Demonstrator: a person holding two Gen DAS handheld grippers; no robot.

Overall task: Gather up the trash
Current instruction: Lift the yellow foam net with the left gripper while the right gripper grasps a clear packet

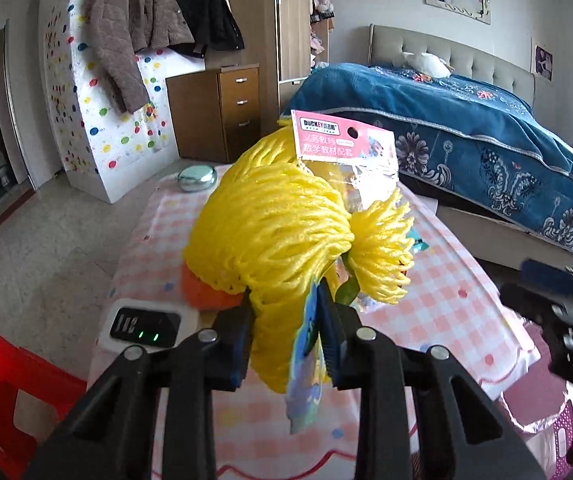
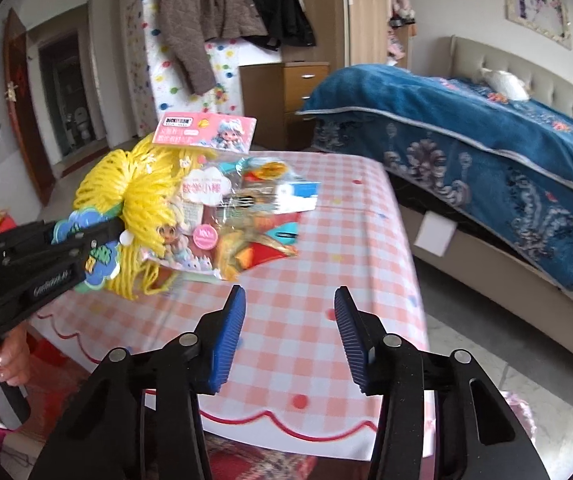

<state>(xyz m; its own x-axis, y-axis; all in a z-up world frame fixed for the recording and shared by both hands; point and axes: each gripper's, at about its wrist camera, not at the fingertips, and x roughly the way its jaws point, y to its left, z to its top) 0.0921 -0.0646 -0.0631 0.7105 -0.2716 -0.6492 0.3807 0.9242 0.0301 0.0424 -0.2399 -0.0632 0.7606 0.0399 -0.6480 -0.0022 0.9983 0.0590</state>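
Left tongs (image 1: 286,328) clamped on yellow foam netting (image 1: 270,236) and wrappers, lifted above table (image 2: 350,240) | right tongs (image 2: 288,320) apart, empty | I should squeeze firmly, lest the pink-headed toy packet (image 2: 206,168) slip.

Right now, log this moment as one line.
left gripper: shut on yellow foam net bundle | right gripper: open, holding nothing | wrappers: on checked table

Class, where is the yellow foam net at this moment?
The yellow foam net is clamped in the left tongs above the checked table, pressed against the toy packet.
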